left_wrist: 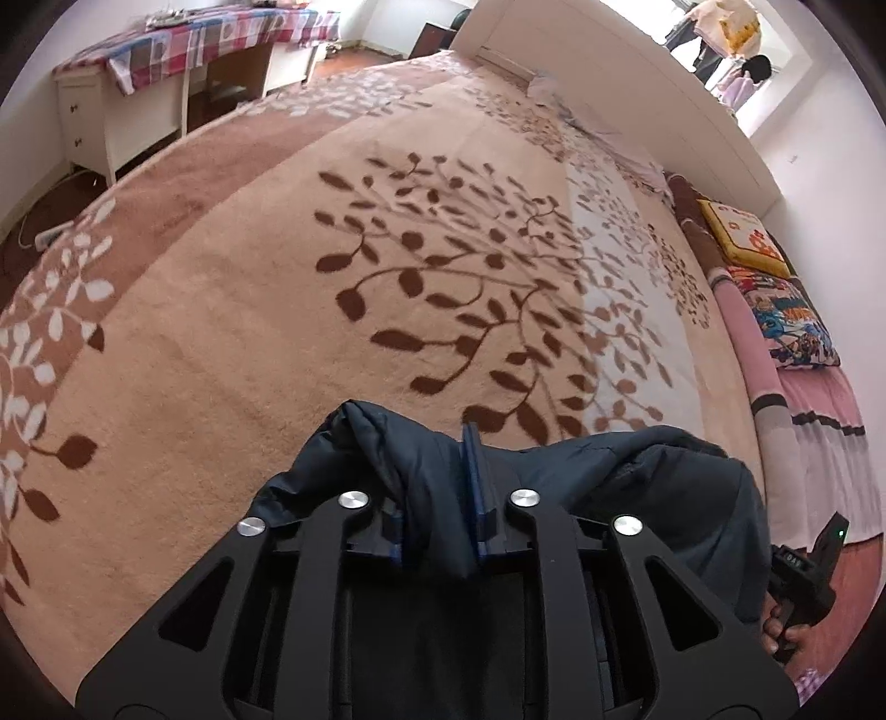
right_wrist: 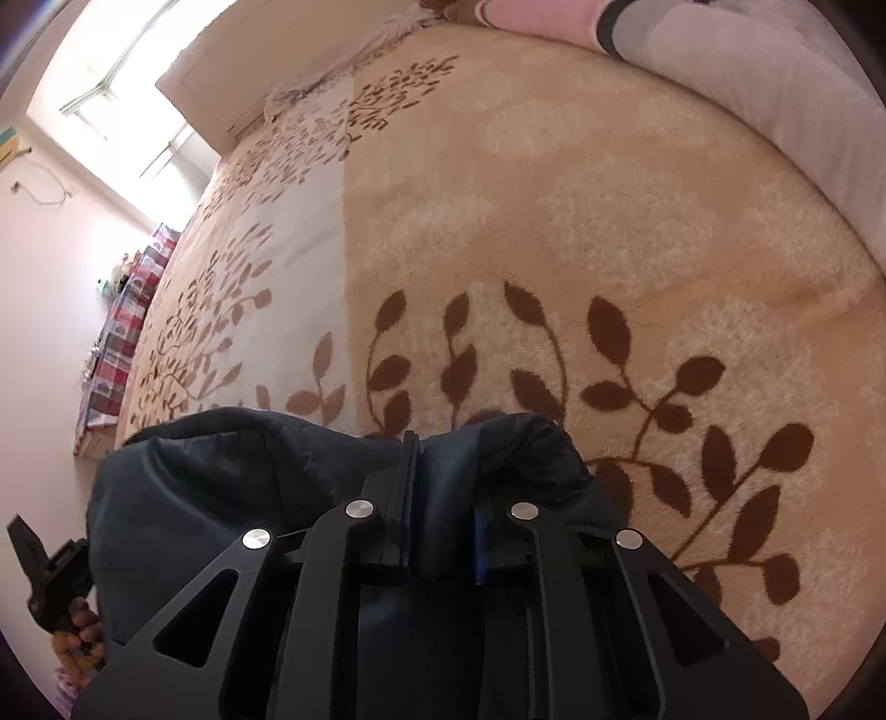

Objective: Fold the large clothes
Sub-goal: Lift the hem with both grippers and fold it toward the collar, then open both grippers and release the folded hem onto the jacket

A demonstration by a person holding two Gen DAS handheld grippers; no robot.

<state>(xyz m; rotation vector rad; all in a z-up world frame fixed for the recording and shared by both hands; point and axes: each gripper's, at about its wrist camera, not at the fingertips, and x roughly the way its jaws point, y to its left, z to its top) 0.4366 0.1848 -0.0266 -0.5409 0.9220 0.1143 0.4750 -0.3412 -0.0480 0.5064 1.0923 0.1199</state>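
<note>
Left gripper (left_wrist: 437, 487): matt black rigid plastic-looking links, polished metal pivot pins, blue pad facings. Right gripper (right_wrist: 443, 498): same finish. Jacket (left_wrist: 637, 476): dark navy quilted cloth, smooth, faint sheen, puffy. Blanket (left_wrist: 277, 310): fleecy pile cloth, fuzzy and matt, tan with brown leaf pattern. Table (left_wrist: 99, 122): white painted, smooth, under a checked woven cloth (left_wrist: 210, 39). Headboard (left_wrist: 609, 83): smooth, white, matt.

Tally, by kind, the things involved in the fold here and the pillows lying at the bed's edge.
Dark navy padded garment: 1
Hand-held grippers, left hand-held gripper and right hand-held gripper, each clamped on the garment: 2
Pillows, yellow embroidered pillow and blue cartoon-print pillow: 2
Total: 5
</note>
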